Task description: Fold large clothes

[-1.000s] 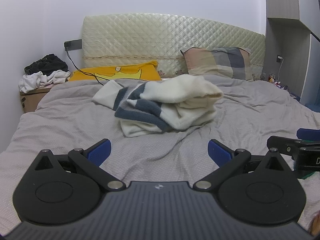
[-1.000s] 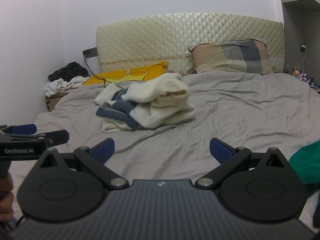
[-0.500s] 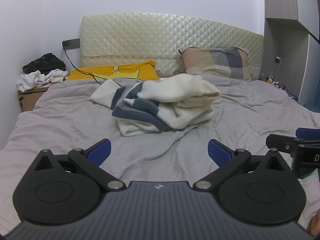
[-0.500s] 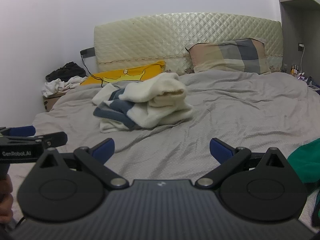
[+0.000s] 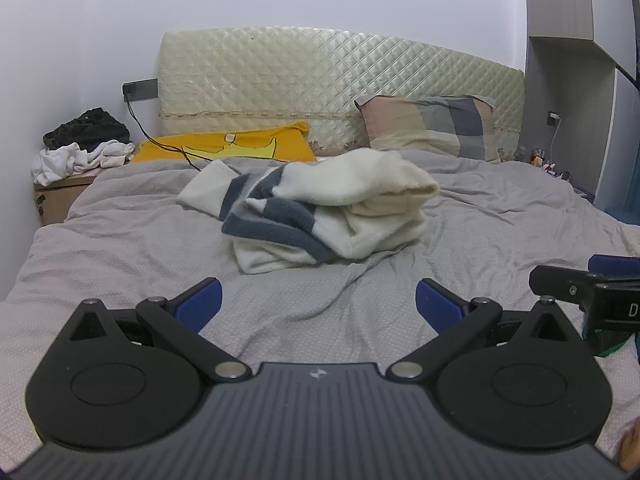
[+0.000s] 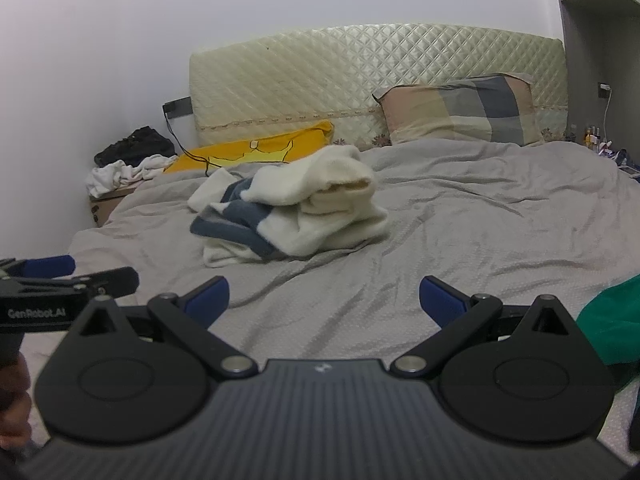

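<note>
A cream and blue-grey striped garment (image 5: 320, 216) lies crumpled in a heap in the middle of the grey bed (image 5: 120, 248); the right wrist view shows the same garment (image 6: 296, 212). My left gripper (image 5: 318, 304) hovers open over the sheet, short of the heap, holding nothing. My right gripper (image 6: 324, 300) is open too, empty, beside the left one at about the same distance. A green garment (image 6: 612, 328) lies at the bed's right edge, close to the right gripper.
A yellow cloth (image 5: 228, 148) and a plaid pillow (image 5: 432, 128) lean at the quilted headboard (image 5: 320, 80). Dark and white clothes (image 5: 84, 144) are piled on a box at the left wall. A cable (image 5: 160, 144) runs from a wall socket. Shelving (image 5: 580, 100) stands on the right.
Both grippers have tilted and drifted slightly, so the heap sits a little lower and closer in view. The jaws stay open and the garment has not moved.
</note>
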Demonstrator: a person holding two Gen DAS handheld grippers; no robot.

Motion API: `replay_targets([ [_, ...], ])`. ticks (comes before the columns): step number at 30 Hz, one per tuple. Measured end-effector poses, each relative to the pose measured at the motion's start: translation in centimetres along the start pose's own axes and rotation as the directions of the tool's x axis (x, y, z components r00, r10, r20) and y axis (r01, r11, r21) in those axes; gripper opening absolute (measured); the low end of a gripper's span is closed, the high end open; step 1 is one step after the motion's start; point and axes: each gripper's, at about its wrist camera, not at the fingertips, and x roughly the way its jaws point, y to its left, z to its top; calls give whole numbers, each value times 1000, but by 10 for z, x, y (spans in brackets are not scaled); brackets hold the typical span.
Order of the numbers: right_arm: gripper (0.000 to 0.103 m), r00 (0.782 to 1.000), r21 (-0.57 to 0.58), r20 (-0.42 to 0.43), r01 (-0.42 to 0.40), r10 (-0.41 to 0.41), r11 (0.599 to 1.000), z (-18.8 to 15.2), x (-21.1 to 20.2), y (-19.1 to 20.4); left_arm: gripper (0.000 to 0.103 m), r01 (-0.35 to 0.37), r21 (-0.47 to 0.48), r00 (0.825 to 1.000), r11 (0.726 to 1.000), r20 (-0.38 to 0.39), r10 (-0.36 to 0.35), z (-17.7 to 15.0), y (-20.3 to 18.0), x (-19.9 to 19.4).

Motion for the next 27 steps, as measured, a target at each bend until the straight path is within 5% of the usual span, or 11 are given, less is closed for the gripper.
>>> replay_targets([
  [18, 103, 999, 45, 2, -42, 42, 998, -6, 4, -1, 103, 46, -2, 999, 999, -2, -46, -5, 0, 4],
  [27, 103, 999, 90, 40, -3, -1, 996, -8, -1, -10, 103, 97, 0, 995, 995, 17, -97, -7, -5, 2],
])
